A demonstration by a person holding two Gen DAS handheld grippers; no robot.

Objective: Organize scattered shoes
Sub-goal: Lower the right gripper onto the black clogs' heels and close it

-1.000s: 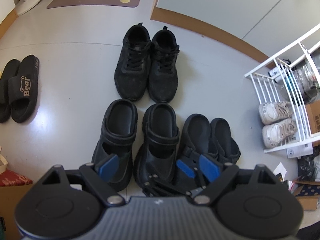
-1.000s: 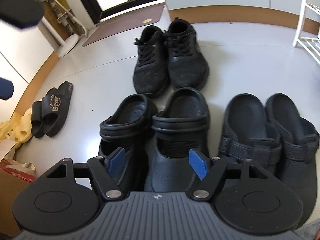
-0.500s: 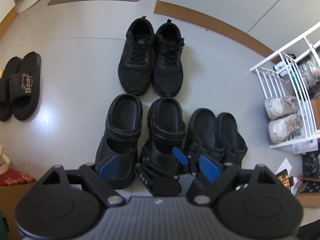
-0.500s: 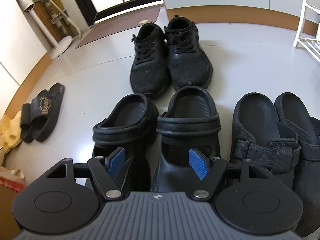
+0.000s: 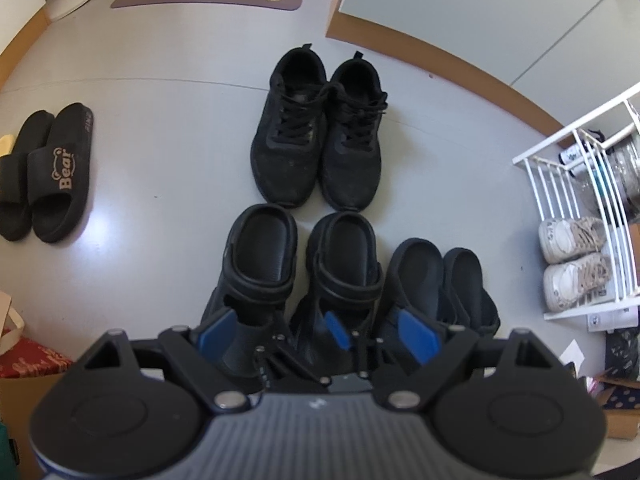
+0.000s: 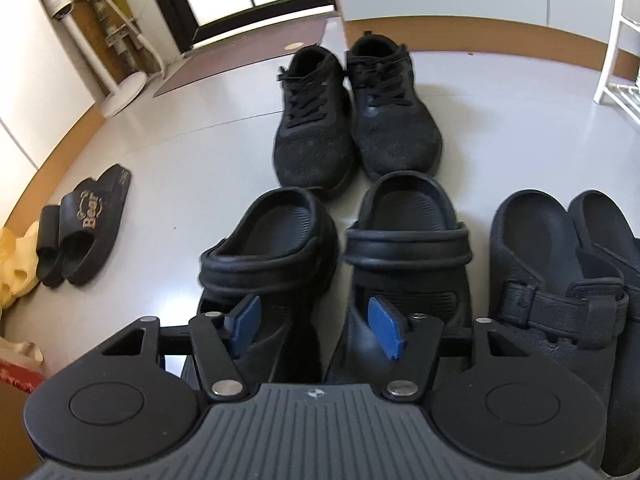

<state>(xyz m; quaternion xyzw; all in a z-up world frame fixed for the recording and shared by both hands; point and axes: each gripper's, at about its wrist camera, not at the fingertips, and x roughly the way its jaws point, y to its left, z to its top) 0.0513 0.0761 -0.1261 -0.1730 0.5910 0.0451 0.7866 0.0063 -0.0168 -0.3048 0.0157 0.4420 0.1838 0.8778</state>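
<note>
1. "Bear" in tan on the top slide of the slides pair point(image 5: 44, 176), far left on the floor point(image 5: 168, 168).
2. Clog pair point(image 6: 332, 268): long axes run front-back, heels twd sneakers point(image 6: 356, 120), toes twd camera.
3. R gripper point(image 6: 316, 324): jaws closing astride the clogs' inner sides; contact unclear.
4. L gripper point(image 5: 316, 334): wide open, holds nothing, above the clogs.

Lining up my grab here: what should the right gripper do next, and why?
Probably finish closing. The right gripper is closing with its pads astride the adjoining inner walls of the two strapped clogs, so one pinch could lift the pair.
</note>
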